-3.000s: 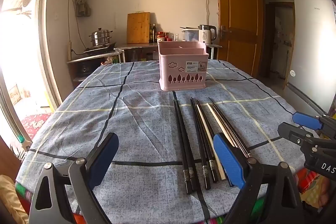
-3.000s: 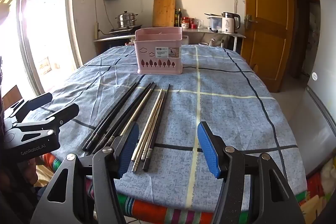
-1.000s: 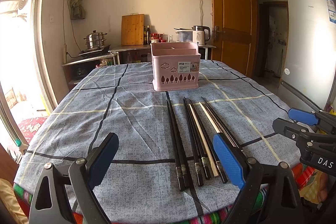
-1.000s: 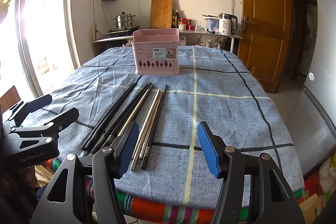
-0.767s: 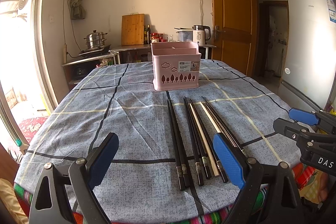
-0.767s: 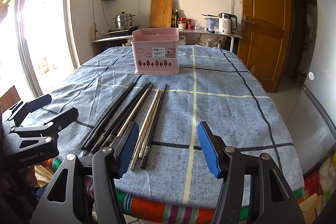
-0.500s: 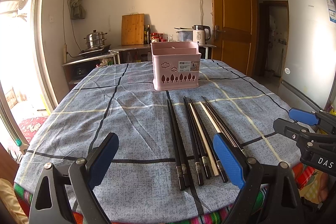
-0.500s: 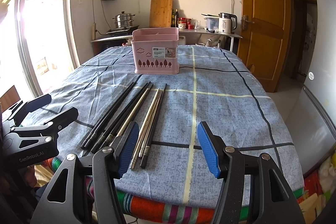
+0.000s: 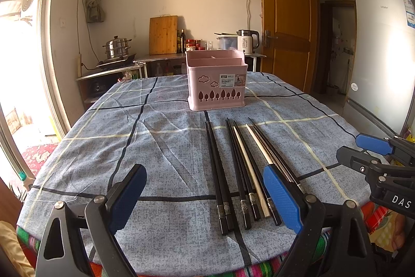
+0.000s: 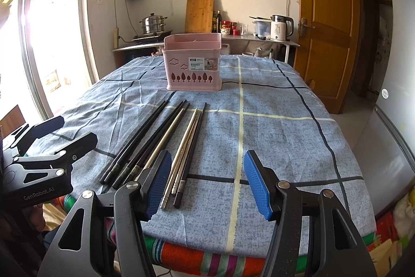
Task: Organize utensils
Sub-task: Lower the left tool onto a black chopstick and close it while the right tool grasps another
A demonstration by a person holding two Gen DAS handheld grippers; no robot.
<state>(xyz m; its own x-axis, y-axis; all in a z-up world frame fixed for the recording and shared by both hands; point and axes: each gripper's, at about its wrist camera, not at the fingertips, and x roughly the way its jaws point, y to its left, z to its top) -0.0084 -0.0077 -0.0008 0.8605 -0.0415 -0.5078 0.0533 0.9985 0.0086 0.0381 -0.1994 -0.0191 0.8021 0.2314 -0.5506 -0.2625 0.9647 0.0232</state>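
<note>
Left gripper (image 9: 205,195) jaws apart, holding nothing, low in frame. Right gripper (image 10: 207,183) likewise.

Row of black, pale and metal chopsticks (image 9: 242,165) mid-frame on blue checked tablecloth (image 9: 155,147); pink plastic divided basket (image 9: 216,81) above centre.

Risks, as judgement:
- thin sticks lie touching: pinch may take two, or roll neighbours
- light basket may tip

Writing: "BASKET" on basket label; "GenRobot.AI", "DAS" on grippers.

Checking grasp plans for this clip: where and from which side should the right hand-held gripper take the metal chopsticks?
Grip the metal chopsticks near their thick butt ends, at the table's near edge. They lie flat, pointing lengthwise toward the pink basket, so come down from above with the fingers straddling them sideways. The open right hand-held gripper is nearest; black chopsticks crowd their left side, so keep the closing narrow.
</note>
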